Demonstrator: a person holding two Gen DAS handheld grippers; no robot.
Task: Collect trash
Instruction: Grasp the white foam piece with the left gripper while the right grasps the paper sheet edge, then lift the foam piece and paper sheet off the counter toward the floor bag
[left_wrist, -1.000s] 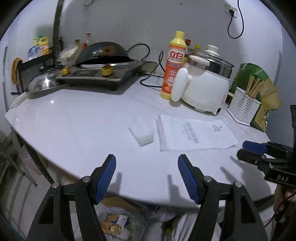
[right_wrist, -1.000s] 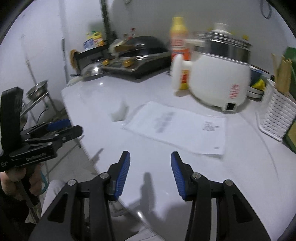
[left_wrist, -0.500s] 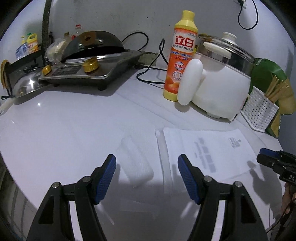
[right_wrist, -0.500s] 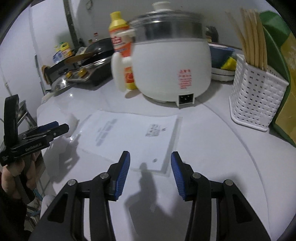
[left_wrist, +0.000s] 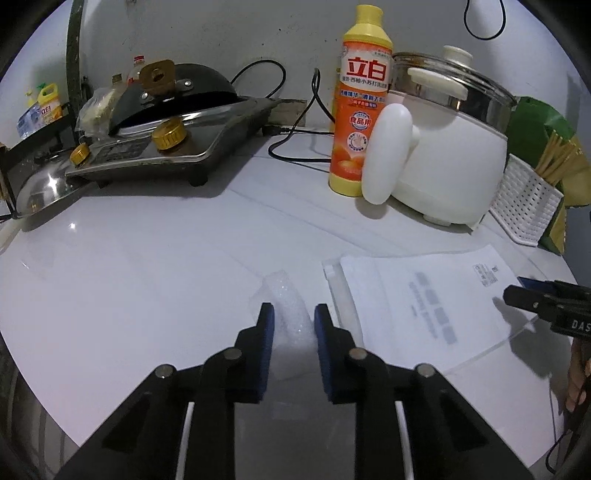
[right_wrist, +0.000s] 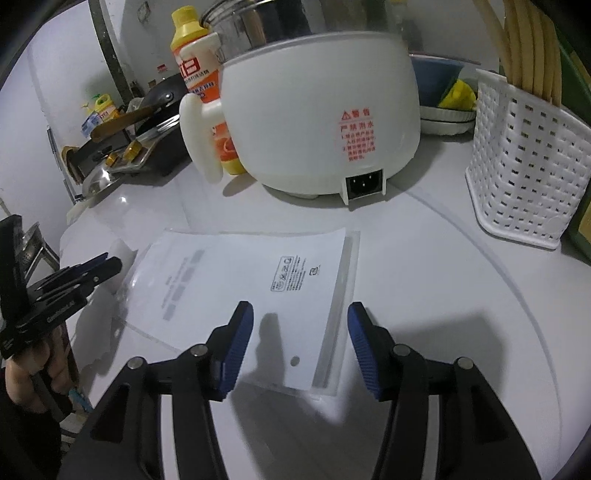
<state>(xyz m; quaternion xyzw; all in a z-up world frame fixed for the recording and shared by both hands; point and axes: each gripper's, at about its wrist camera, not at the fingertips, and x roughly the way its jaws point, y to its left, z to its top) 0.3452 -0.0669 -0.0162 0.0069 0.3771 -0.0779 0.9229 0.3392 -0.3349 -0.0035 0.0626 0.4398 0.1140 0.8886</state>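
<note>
Left wrist view: left gripper (left_wrist: 291, 321) low over the white table (left_wrist: 129, 277), blue pads at either side of a crumpled piece of bubble wrap (left_wrist: 286, 306).
Left gripper state: jaws have just been closing; pads now pinch the bubble wrap between them.
Bubble wrap place: on the table, just left of the flat plastic bag (left_wrist: 424, 299).
Right wrist view: right gripper (right_wrist: 300, 339) above the near end of the plastic bag (right_wrist: 258, 280).
Right gripper state: jaws have just been opening a little; pads apart, nothing clasped.
Plastic bag: lies flat, printed side up, in front of the white electric cooker (right_wrist: 321, 122).
Detergent bottle (left_wrist: 360, 99): upright, left of the cooker.
White basket (right_wrist: 524, 166): right of the cooker, holds chopsticks.
Stove (left_wrist: 166, 147): far left, pan on top.
</note>
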